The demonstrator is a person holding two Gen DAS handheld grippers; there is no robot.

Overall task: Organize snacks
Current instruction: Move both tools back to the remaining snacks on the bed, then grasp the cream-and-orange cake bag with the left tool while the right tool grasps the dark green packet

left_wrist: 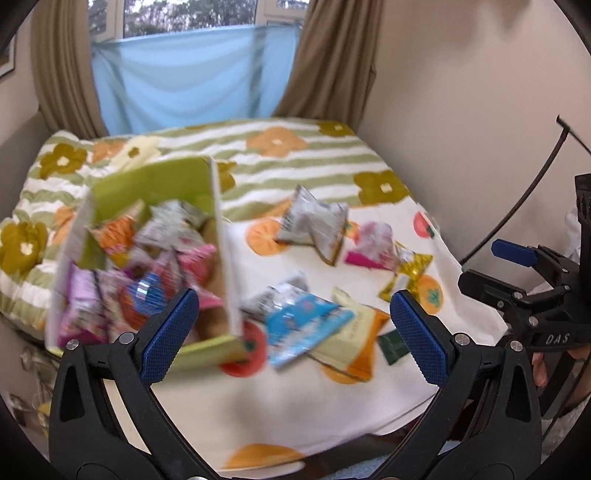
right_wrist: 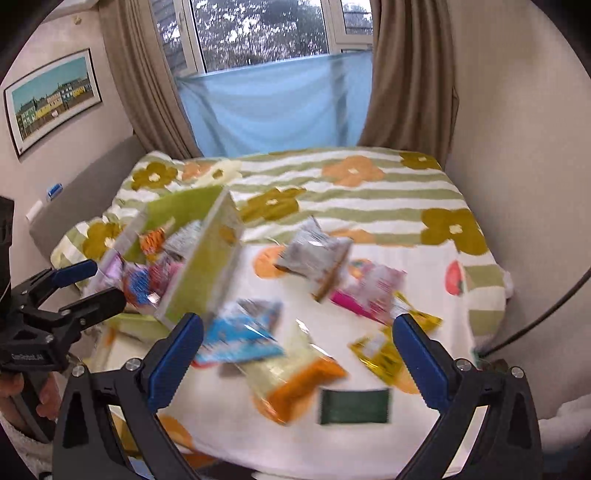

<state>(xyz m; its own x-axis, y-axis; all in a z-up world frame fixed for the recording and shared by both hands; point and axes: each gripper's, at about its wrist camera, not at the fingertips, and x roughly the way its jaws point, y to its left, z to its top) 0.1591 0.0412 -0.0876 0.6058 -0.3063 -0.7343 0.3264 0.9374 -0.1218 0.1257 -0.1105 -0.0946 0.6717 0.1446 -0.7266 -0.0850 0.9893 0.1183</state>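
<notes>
Snacks (left_wrist: 306, 321) loose on bed | box (left_wrist: 147, 206) part full | both tongs open

Home bedroom, quilted bed (right_wrist: 369, 192), curtained window (right_wrist: 258, 33), framed picture (right_wrist: 51, 99)

Brown curtains (right_wrist: 410, 74), blue cloth (right_wrist: 273, 107), perhaps a townscape picture (right_wrist: 51, 99).
</notes>
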